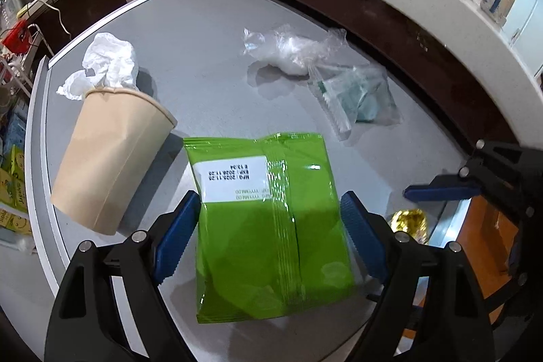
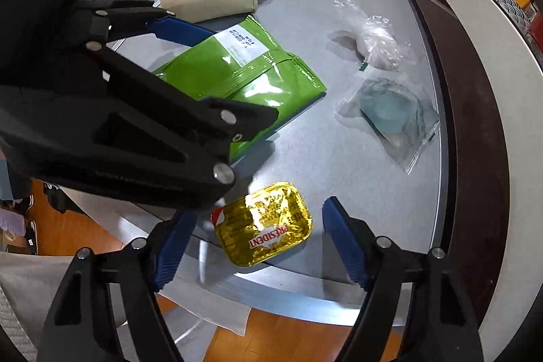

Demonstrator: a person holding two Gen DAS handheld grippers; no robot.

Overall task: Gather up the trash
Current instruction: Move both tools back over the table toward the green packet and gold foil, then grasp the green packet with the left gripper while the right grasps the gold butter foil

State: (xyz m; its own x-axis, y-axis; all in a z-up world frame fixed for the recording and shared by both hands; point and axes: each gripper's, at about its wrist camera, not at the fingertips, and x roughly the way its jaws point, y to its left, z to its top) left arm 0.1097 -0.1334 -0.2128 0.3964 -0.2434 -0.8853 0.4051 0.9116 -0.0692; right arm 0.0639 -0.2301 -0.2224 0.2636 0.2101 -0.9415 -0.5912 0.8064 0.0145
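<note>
I get bright overhead light, glare on the green packet [image 1: 271, 226] and gold foil pack [image 2: 263, 224] (soft shadows), edges bowed, dark corners.

Green snack pouch [image 1: 271, 226] showing glossy lime foil, white label panel printing black date text. Paper cup [image 1: 112, 158] showing plain beige. Crumpled tissue [image 1: 108, 63] showing white. Butter portion [image 2: 263, 224] gleaming gold foil, carrying red and white lettering. Zip bag [image 2: 387, 121] showing clear plastic over teal contents. Table [image 1: 203, 39] showing speckled grey. Hand-held gripper pads [image 1: 176, 236] showing blue on black frames.
</note>
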